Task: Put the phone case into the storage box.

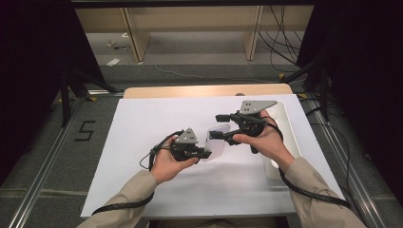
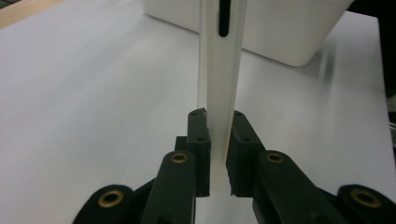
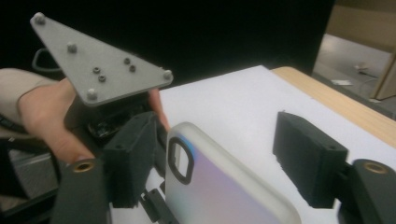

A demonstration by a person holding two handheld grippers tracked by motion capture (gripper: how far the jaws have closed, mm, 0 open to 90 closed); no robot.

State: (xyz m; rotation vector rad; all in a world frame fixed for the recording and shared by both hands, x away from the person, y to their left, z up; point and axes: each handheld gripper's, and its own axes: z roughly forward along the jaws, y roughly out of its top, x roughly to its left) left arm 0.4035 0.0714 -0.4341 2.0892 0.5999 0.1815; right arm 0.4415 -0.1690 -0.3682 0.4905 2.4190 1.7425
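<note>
Left gripper (image 2: 217, 154): jaws clamped on edge of translucent phone case (image 2: 220, 70), case standing edge-on between the pads, dark slot visible near its top. Same left gripper (image 1: 202, 153) in high view, held in left hand (image 1: 166, 164), case (image 1: 216, 142) projecting to its right, lifted above white table sheet (image 1: 142, 137).

Right gripper (image 3: 210, 163): jaws wide apart, one either side of case (image 3: 219, 186), neither pad touching it. Camera cut-out ring and faint iridescent sheen seen on case back. Right gripper (image 1: 219, 126) in high view, gripped by right hand (image 1: 263, 140), jaws pointing left toward case.

Grey three-cornered plate (image 3: 98, 60) of left gripper just beyond case in right gripper view.

White rectangular tray (image 1: 290, 128) at right edge of sheet, under right hand; its wall (image 2: 280, 32) behind case in left gripper view. Wooden table edge (image 1: 204, 90) beyond sheet.
</note>
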